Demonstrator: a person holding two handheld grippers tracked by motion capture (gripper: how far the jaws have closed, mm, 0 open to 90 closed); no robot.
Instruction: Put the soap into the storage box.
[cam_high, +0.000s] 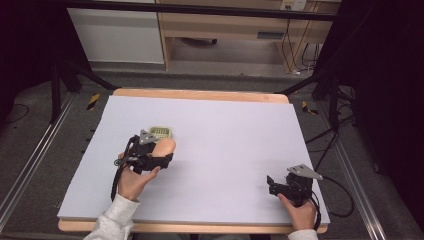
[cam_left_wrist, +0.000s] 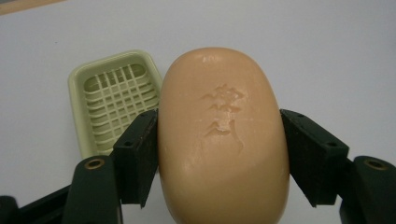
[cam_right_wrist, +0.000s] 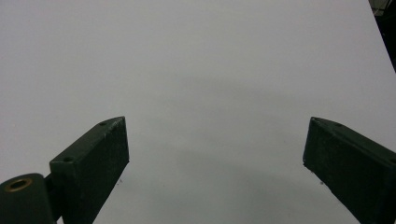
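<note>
My left gripper (cam_left_wrist: 219, 154) has its fingers (cam_left_wrist: 137, 154) clamped on the two long sides of a bar of soap (cam_left_wrist: 223, 135), which sits squarely between them and reaches out past the tips. The soap is a smooth, rounded, peach-coloured oval with a slightly waxy sheen and a raised mark pressed into its top face; its near end is cut off at the bottom edge of the left gripper view. Just beyond and to the left of my left finger lies a pale green soap dish (cam_left_wrist: 109, 93), a rounded rectangle with a moulded lattice floor. The finger and the soap cover its near right corner. Nothing stands between the soap and the dish. Both rest over the plain, matt, pale grey surface (cam_high: 225, 130).

My right gripper (cam_right_wrist: 215, 154) has its fingers (cam_right_wrist: 93, 158) spread wide apart with bare surface between and ahead of them. Whether the soap touches the surface I cannot tell.
</note>
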